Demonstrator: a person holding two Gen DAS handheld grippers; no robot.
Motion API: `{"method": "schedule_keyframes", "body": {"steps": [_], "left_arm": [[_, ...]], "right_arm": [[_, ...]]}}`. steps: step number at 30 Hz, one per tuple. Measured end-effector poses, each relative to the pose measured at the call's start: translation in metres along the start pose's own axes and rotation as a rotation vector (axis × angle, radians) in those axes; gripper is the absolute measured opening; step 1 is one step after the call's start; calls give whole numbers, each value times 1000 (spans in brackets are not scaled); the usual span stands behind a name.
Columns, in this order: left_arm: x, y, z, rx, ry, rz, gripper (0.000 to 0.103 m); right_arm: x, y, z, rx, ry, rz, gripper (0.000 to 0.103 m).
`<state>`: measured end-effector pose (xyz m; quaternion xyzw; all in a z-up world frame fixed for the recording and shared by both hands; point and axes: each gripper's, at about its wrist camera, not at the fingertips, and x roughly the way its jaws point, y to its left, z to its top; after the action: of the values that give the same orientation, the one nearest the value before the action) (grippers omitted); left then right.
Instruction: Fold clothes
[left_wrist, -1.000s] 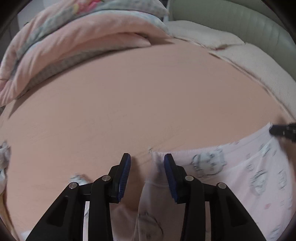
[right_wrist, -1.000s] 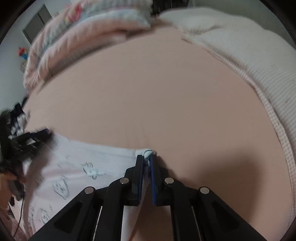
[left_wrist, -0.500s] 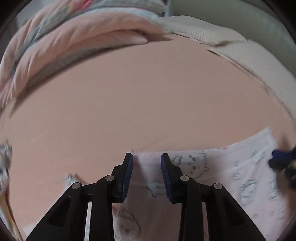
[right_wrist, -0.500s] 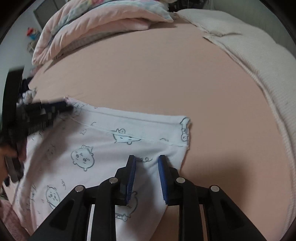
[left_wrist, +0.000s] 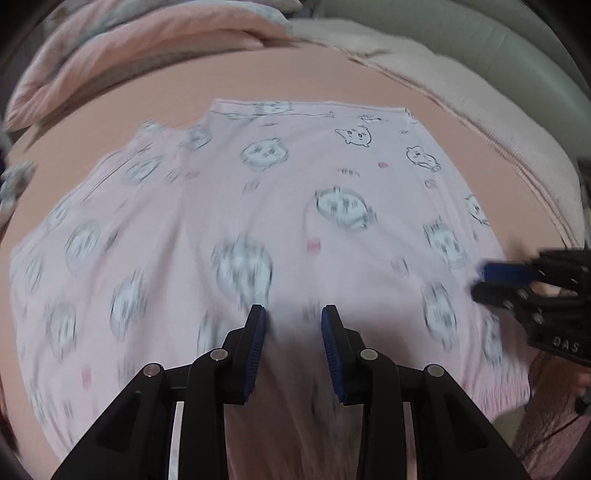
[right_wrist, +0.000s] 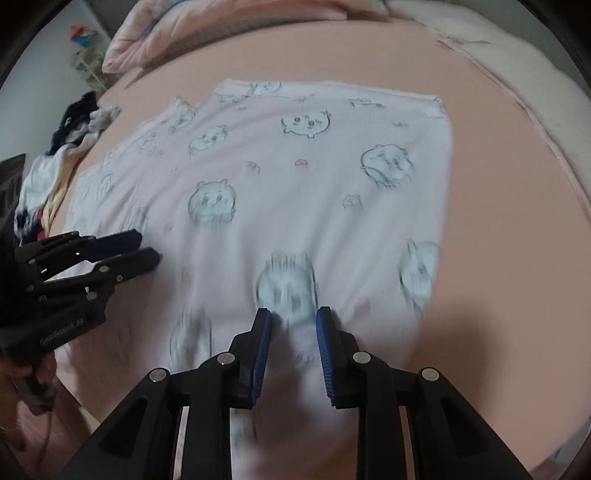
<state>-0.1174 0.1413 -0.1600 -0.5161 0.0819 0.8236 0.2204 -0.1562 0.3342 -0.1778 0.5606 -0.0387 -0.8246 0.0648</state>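
One pale pink cotton garment with grey cartoon animal faces (left_wrist: 295, 206) lies spread flat on one bed with a peach sheet (left_wrist: 332, 74). Two black grippers with blue pads are over its near part. The left gripper (left_wrist: 293, 317) has its jaws apart, with nothing pinched between them. The right gripper (right_wrist: 293, 319) also has its jaws apart over the cloth. One puffy pink quilt (left_wrist: 147, 48) sits at the far end. One cream knit blanket (left_wrist: 480, 110) runs along the right side. One small heap of mixed clothes (right_wrist: 66, 147) lies at the left edge.
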Motion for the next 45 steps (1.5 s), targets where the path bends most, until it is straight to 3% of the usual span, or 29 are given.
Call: {"method": "schedule_keyframes", "body": {"steps": [3, 6, 8, 11, 13, 17, 19, 21, 23, 26, 29, 31, 35, 37, 40, 43, 45], "left_arm": [[-17, 7, -16, -28, 13, -90, 28], [-44, 12, -16, -45, -89, -214, 28], [-42, 6, -13, -71, -84, -184, 28], [-22, -5, -21, -34, 38, -106, 28], [-19, -5, -32, -18, 69, -83, 29], [-35, 3, -58, -8, 27, -120, 28], [-44, 6, -63, -8, 8, -139, 28], [-61, 17, -63, -55, -55, -141, 28], [-73, 28, -59, -104, -125, -113, 28], [-64, 46, -50, -154, -69, -13, 29], [-47, 57, -63, -191, 42, 20, 29], [-48, 65, -74, -192, 58, 9, 29], [-70, 94, -81, -239, 100, 66, 30], [-85, 113, -82, -302, 47, 60, 30], [-87, 117, -74, -294, -15, 6, 30], [-67, 107, -69, -277, 30, -27, 30], [-60, 107, -76, -259, 61, 0, 30]], "right_arm": [[-20, -6, -43, -24, 25, -88, 25], [-39, -12, -65, 60, 18, -65, 25], [-54, -7, -63, 129, -79, 39, 25], [-52, -4, -78, 123, -67, 35, 25], [-49, -2, -89, 115, -52, 26, 25], [-44, 2, -110, 100, -24, 10, 25], [-54, -12, -122, 191, -3, 44, 26], [-65, -12, -127, 192, 3, -8, 27], [-85, 1, -129, 133, -96, -59, 29], [-97, 22, -112, 65, -176, -11, 29], [-53, 52, -86, -7, -126, -31, 29], [-20, 62, -80, -37, -39, -78, 29], [-35, 39, -115, -45, -38, -100, 29], [-48, 29, -123, -16, -18, -125, 29], [-66, 26, -122, 8, -77, -51, 32], [-66, 38, -111, -11, -105, -15, 32], [-50, 43, -110, -31, -60, -28, 32]]}}
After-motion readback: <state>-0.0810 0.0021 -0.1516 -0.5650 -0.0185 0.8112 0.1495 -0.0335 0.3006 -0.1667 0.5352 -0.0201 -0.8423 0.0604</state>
